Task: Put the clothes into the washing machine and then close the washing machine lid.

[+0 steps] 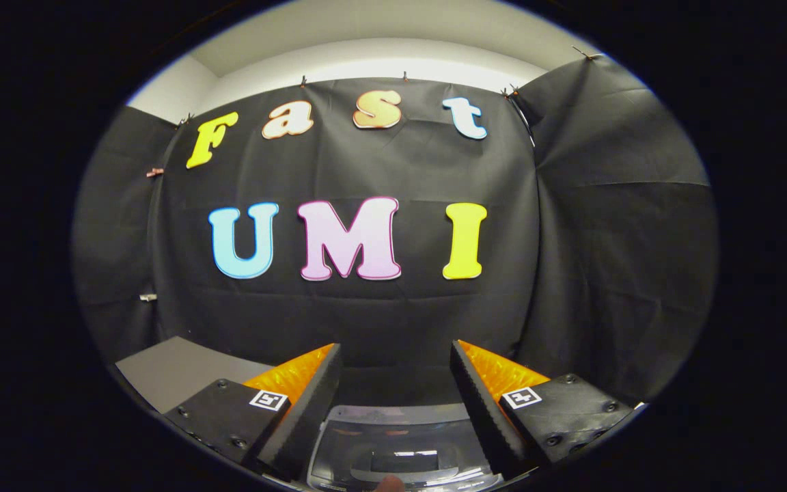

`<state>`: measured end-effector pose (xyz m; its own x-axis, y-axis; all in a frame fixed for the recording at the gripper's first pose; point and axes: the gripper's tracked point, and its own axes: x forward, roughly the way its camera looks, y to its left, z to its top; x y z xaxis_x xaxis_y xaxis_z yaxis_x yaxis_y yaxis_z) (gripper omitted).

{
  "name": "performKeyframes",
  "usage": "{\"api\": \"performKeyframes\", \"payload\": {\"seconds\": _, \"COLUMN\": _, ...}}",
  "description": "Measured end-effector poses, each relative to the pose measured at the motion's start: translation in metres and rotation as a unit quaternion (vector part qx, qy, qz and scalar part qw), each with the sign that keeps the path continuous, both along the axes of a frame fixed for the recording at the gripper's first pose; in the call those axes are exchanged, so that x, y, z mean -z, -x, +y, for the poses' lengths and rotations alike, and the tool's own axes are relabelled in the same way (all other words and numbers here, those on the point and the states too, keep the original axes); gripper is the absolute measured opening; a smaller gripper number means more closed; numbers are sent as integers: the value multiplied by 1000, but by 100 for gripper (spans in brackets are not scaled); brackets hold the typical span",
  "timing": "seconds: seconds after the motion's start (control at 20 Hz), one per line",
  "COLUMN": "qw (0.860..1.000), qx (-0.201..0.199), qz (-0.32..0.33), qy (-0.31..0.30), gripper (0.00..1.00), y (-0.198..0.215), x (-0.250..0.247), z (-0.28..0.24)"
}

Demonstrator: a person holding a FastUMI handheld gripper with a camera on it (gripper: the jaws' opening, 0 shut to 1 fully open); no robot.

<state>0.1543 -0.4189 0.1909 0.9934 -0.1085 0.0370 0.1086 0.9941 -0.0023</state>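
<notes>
Looking straight along the gripper [395, 355], its 2 fingers [311, 403] are spread wide with nothing pinched between them, just open air and the black cloth wall [380, 314] of the booth behind. Each finger has a ridged inner face, and there's a small square marker tag [268, 400] sitting on the left finger's base, with a matching one on the right.

Down low between the fingers you can see the washing machine [393, 417], or at least its top: a pale grey rim at the back and a see-through, glossy lid [400, 451] with a darker rectangle showing through it. Lid looks like it's lying flat on the machine, though the view cuts it off so I can't be totally sure how it sits at the front. The fingers straddle it from above and aren't touching it as far as I can tell.

Right at the bottom, near the front of the lid, there's a small pinkish blob [389, 484], too cropped to say what it is.

Off to the left past the left finger is a flat grey surface [168, 372], probably a tabletop, butting up against the cloth. Cloth is clipped up along the top, with a white wall [366, 58] above it.

Can't make out any clothes from here.
</notes>
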Motion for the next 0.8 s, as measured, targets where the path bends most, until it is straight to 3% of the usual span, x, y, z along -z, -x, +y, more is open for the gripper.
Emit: {"api": "performKeyframes", "payload": {"seconds": 0.8, "qw": 999, "qx": -10, "qz": -37, "qy": -6, "gripper": 98, "y": 23, "x": -39, "z": 8}}
